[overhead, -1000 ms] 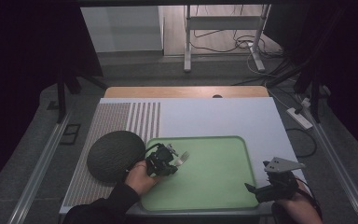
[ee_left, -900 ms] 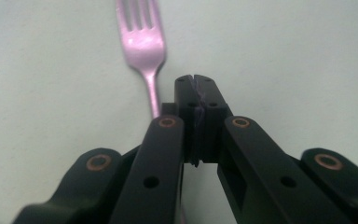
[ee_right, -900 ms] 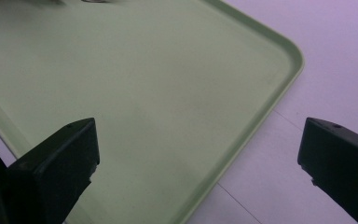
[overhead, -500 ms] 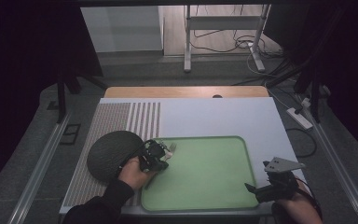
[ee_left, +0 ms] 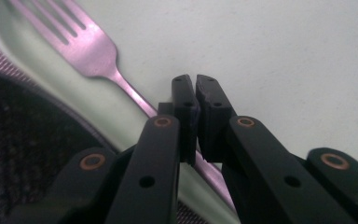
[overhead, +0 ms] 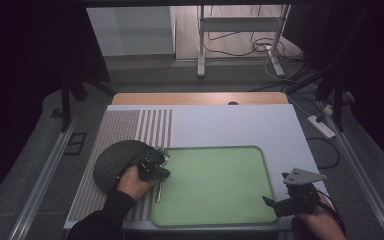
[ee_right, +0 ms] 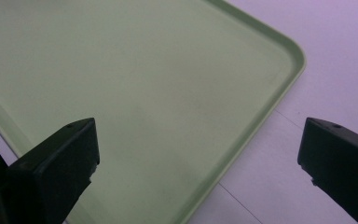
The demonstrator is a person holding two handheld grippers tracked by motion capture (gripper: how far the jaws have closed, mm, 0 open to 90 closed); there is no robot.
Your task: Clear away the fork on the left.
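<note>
holding a fork (ee_left: 95, 51) by its handle, the left claw (ee_left: 196, 93) is closed tight at the left rim of the green tray (overhead: 215, 185); the handle's end is hidden under the jaws. just left of this claw lies a dark round mat (overhead: 115, 160). the right claw (overhead: 280, 202) hangs wide open and empty over the tray's right corner. no writing can be read anywhere.

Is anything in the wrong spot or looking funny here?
One thing: the fork lies across the left rim of the green tray, tines over the tray, handle running off its edge. The left gripper is shut on that handle. The dark round plate sits on the mat beside the tray. Nothing looks spilled or broken.
</note>
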